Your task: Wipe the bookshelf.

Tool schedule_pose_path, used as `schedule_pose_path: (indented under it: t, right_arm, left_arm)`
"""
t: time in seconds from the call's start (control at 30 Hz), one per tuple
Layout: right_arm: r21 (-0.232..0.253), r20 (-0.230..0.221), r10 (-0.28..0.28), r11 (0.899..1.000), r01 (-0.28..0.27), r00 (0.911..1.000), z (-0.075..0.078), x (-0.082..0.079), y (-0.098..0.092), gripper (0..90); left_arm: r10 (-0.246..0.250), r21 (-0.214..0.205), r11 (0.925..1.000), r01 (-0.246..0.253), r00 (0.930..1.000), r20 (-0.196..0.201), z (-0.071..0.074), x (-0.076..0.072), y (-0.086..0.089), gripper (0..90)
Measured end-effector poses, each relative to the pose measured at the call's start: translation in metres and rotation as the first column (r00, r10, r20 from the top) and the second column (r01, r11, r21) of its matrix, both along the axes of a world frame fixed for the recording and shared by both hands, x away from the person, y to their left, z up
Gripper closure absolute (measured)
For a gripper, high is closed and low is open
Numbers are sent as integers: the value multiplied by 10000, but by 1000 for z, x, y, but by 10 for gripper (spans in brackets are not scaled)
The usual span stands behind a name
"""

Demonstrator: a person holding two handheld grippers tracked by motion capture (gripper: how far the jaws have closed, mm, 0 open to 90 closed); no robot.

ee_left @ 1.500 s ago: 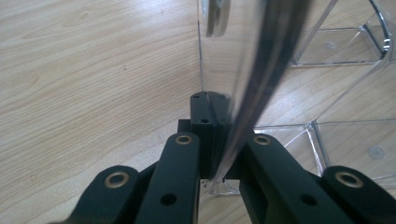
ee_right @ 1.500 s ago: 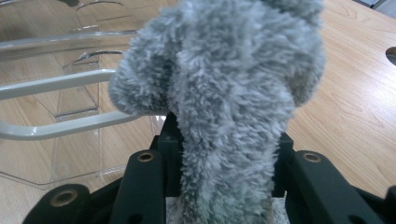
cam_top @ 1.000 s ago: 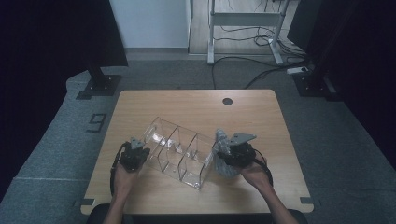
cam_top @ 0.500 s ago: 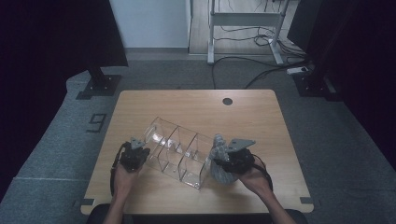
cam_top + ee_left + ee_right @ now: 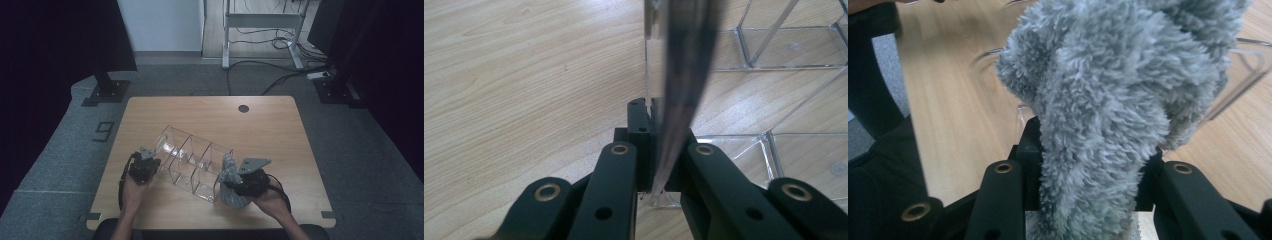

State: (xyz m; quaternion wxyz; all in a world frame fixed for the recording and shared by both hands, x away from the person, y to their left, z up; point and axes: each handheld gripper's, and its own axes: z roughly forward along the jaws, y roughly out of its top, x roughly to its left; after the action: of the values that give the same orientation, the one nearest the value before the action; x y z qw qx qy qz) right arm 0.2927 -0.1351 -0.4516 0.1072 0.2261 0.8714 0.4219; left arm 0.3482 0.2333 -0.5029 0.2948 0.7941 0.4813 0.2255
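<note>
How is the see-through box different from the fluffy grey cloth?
The see-through box is hard and clear, with flat walls and compartments; the fluffy grey cloth is soft, shaggy and bunched up. The box looks far bigger than the cloth. The left gripper pinches a thin wall of the box, while the right gripper is clamped on a thick wad of cloth. Both are over the wooden table, each held by a gripper.

High view: dim overall, room black at 9 and 3 o'clock, table (image 5: 210, 115) evenly lit from above, shadows soft. Gripper views brighter. Clear organizer (image 5: 684, 75) wall smears into blur up close; grey cloth (image 5: 1113, 110) sharp, background at 12 soft.
</note>
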Motion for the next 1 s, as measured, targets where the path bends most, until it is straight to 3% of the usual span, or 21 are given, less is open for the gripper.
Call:
schedule_pose_path:
  t: [0.47,1.0]
  right_arm:
    - [-53,-141,494,9988,-495,9987,0,-23,9,598]
    - [-534,-743,242,9982,-282,9969,-22,-12,11,602]
  left_arm:
    - [38,34,10000,-38,9999,-114,1,0,0,865]
    - [-164,-89,9998,162,9998,-117,0,0,2,869]
